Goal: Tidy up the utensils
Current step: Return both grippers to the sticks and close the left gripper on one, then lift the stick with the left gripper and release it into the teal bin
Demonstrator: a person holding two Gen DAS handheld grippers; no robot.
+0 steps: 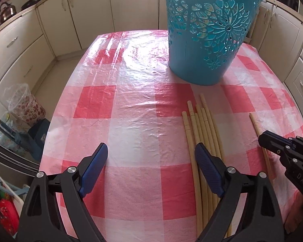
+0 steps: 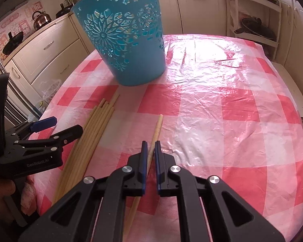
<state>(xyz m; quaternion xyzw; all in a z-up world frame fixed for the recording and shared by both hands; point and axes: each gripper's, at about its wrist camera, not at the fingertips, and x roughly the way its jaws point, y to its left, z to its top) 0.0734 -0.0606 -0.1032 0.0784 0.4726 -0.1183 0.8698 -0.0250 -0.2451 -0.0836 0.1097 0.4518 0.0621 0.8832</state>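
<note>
The right gripper (image 2: 149,151) has its blue-padded fingers (image 2: 143,157) drawn close around a single chopstick (image 2: 157,130), which runs between them and out ahead toward the far side of the table; a thin gap shows on either side, so whether the pads actually press the stick cannot be told. The left gripper (image 1: 151,157) hangs with its fingers (image 1: 99,161) spread wide over the checked tablecloth (image 1: 131,121), gripping nothing. Just off its right finger lies a bundle of chopsticks (image 1: 202,121), side by side and pointing away from it, their near ends passing under that finger. Farther ahead and a little to the right of the left gripper stands a blue bucket (image 1: 204,46) with cut-out flower patterns, upright on the cloth; from the right gripper it sits ahead and to the left, beyond the tips of the bundle. The single chopstick lies apart from the bundle, to its right. On the side of the left gripper's black body, seen from the right wrist, the lettering "GenRobot.AI" can be read. On the right gripper's body, seen from the left wrist, the letters "DAS" show, with the rest cut off. Pink stickers (image 2: 16,26) with characters too small to read cover the wall behind a kettle (image 2: 41,20) on the counter.
</note>
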